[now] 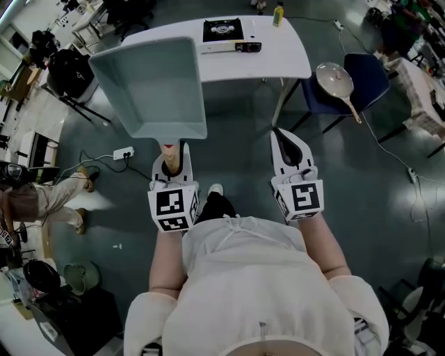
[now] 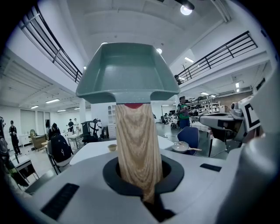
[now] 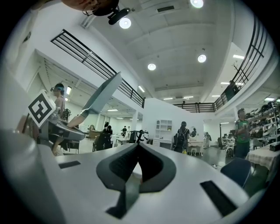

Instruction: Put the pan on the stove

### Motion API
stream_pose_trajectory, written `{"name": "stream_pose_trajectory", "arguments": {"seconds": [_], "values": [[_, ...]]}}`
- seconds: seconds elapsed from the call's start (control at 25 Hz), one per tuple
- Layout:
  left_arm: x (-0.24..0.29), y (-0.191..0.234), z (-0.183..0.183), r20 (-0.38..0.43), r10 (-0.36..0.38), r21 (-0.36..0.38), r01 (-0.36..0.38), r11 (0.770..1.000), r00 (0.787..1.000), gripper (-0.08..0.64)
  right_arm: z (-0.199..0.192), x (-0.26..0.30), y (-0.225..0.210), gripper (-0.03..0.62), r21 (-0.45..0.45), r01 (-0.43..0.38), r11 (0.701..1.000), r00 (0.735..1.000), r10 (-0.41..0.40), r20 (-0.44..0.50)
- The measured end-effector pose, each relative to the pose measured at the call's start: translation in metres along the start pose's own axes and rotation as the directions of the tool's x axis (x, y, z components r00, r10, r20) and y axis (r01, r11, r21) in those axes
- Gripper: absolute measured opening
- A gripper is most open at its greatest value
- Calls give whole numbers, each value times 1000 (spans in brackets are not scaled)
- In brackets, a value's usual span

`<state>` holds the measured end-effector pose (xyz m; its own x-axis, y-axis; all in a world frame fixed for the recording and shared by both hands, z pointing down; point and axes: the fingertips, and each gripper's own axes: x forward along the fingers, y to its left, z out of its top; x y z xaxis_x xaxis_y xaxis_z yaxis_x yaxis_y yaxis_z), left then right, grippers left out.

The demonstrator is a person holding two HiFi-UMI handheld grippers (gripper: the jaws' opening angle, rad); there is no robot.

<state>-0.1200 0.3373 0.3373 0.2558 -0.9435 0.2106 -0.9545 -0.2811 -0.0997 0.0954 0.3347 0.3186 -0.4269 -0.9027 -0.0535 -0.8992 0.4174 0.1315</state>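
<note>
A square grey-green pan (image 1: 153, 87) with a wooden handle (image 1: 175, 161) hangs in the air in front of me, level, above the floor. My left gripper (image 1: 174, 158) is shut on that handle (image 2: 135, 144), and the pan's body (image 2: 127, 70) fills the upper part of the left gripper view. The black portable stove (image 1: 223, 30) sits on the white table (image 1: 278, 55) farther ahead. My right gripper (image 1: 283, 135) is held beside the pan, shut with nothing in it (image 3: 138, 162). The right gripper view shows the pan (image 3: 103, 96) edge-on at the left.
A round pan (image 1: 336, 80) with a wooden handle rests on a blue chair (image 1: 372, 76) right of the table. A small bottle (image 1: 278, 14) stands at the table's far edge. A power strip (image 1: 123, 152) and cables lie on the floor. People and desks surround the area.
</note>
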Motion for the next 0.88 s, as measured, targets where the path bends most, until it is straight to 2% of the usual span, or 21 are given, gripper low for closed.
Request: {"name": "stream_pose_trajectory", "arguments": {"seconds": [0.2, 0.36, 0.72, 0.88], "values": [[29, 14, -5, -9, -18, -18, 18, 1000, 1000, 21, -15, 30, -2, 5, 5, -2, 1000, 1000, 2, -20], [71, 34, -2, -11, -34, -35, 34, 999, 999, 21, -25, 72, -8, 5, -3, -1, 1000, 1000, 1, -26], [203, 112, 21, -11, -81, -22, 80, 997, 997, 21, -27, 216, -41, 5, -20, 61, 998, 997, -61, -44], [263, 150, 31, -11, -106, -38, 105, 994, 994, 21, -29, 284, -48, 5, -49, 70, 996, 996, -72, -52]]}}
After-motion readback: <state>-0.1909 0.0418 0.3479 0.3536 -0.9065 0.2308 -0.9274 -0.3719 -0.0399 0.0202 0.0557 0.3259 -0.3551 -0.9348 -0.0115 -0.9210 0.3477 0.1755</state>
